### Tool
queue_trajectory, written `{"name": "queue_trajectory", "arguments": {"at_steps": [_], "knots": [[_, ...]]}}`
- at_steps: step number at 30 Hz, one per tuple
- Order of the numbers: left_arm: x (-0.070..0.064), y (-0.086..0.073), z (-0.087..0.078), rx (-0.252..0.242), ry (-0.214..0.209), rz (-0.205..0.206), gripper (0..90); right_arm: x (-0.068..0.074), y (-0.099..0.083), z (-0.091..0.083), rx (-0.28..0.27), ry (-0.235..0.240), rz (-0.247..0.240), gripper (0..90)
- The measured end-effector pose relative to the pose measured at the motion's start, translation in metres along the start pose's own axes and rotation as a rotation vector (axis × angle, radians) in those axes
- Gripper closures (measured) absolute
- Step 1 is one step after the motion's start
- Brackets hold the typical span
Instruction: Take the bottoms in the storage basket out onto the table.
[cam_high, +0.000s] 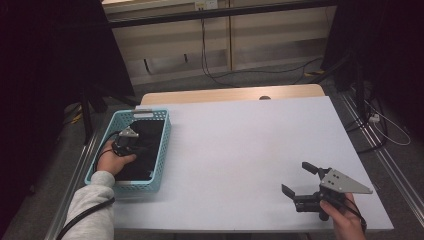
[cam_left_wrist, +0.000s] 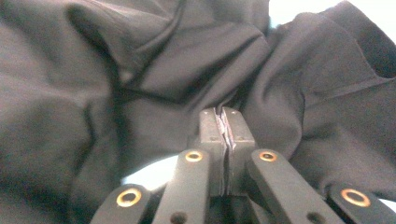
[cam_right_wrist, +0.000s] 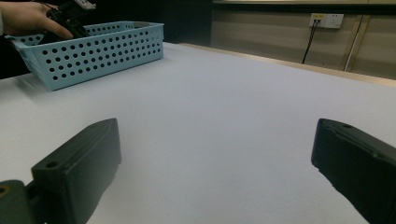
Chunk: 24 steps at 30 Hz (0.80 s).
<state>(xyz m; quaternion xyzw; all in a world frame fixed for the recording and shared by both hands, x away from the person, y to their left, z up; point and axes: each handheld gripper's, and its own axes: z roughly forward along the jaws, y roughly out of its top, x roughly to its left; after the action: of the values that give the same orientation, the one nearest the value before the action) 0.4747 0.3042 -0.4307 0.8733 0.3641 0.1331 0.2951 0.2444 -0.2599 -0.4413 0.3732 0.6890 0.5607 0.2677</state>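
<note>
Left tongs in basket, gripping cloth.
Left tongs (cam_high: 129, 141) pinch the black cloth (cam_high: 145, 145) inside the blue basket (cam_high: 161, 150) at the bench's left side; right tongs (cam_high: 299, 182) gape wide, holding nothing, over the bench (cam_high: 240, 145).

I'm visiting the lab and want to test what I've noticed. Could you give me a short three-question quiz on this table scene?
1. True or false: the left gripper has its jaws closed on the black crumpled cloth.
2. Where does the black cloth lie? A) in the light blue perforated plastic basket B) on the bare white table C) on the floor
3. Fill in: the right gripper, held over the table's near right corner, has its jaws ____.

Key: 1 true; 2 A; 3 open, with nothing between them.
</note>
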Motion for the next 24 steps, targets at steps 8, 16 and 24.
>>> {"name": "queue_trajectory", "arguments": {"at_steps": [8,16,24], "knots": [[0.014,0.023,-0.026,-0.097,0.087,-0.036,88.7,0.001,0.0,0.001,0.002,0.008,0.009,0.3],[0.024,0.037,-0.035,-0.145,0.144,-0.048,88.6,0.001,-0.001,0.001,0.003,0.01,0.006,0.3],[0.024,0.036,-0.025,-0.135,0.109,-0.052,81.3,0.001,-0.001,0.001,0.004,0.014,0.005,0.3]]}}
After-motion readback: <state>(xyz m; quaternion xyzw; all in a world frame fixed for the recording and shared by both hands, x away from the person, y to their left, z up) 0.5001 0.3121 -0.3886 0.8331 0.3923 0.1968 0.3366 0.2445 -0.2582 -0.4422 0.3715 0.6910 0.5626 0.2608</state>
